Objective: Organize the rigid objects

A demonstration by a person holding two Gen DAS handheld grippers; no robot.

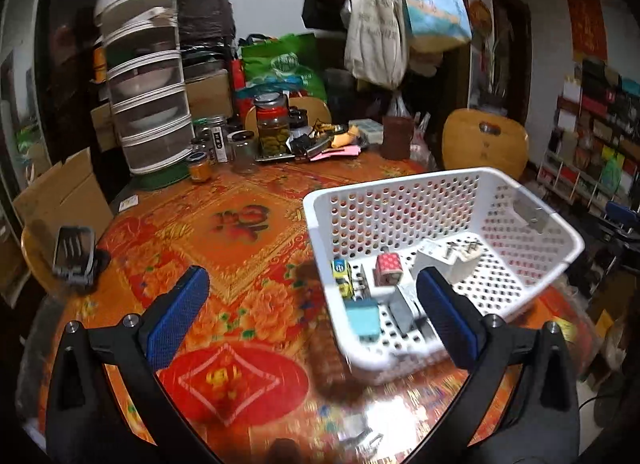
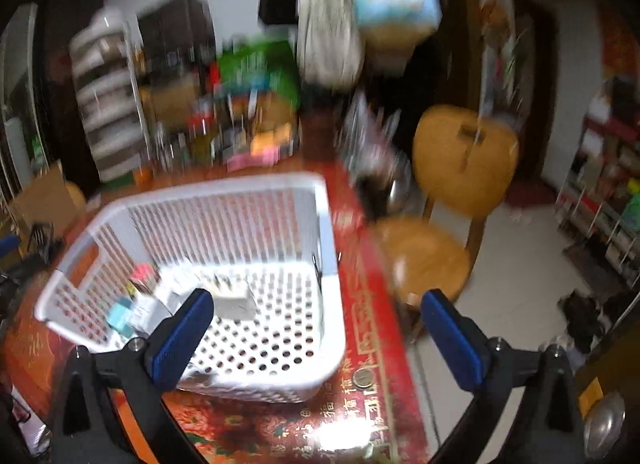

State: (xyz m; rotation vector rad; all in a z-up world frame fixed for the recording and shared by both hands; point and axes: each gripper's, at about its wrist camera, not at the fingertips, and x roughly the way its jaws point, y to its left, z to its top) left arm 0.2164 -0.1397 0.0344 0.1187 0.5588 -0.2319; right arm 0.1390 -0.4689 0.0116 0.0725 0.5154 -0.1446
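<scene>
A white perforated basket [image 1: 532, 204] stands on the red patterned table [image 1: 240, 248]; it also shows in the right wrist view [image 2: 320, 344]. Inside lie several small rigid items: a red dotted box [image 1: 387, 269], a teal box [image 1: 362, 318], a yellow-blue box [image 1: 342, 270], a grey block [image 1: 401, 312] and a white block [image 1: 444, 258]. My left gripper [image 1: 312, 304] is open and empty, its right finger over the basket's near corner. My right gripper [image 2: 316, 324] is open and empty above the basket's right side. The right wrist view is blurred.
A black phone stand [image 1: 74, 254] sits at the table's left edge. Jars [image 1: 274, 124], a tiered food cover [image 1: 148, 84] and clutter fill the table's far side. Wooden chairs [image 2: 460, 168] stand to the right. A coin [image 2: 362, 378] lies by the basket.
</scene>
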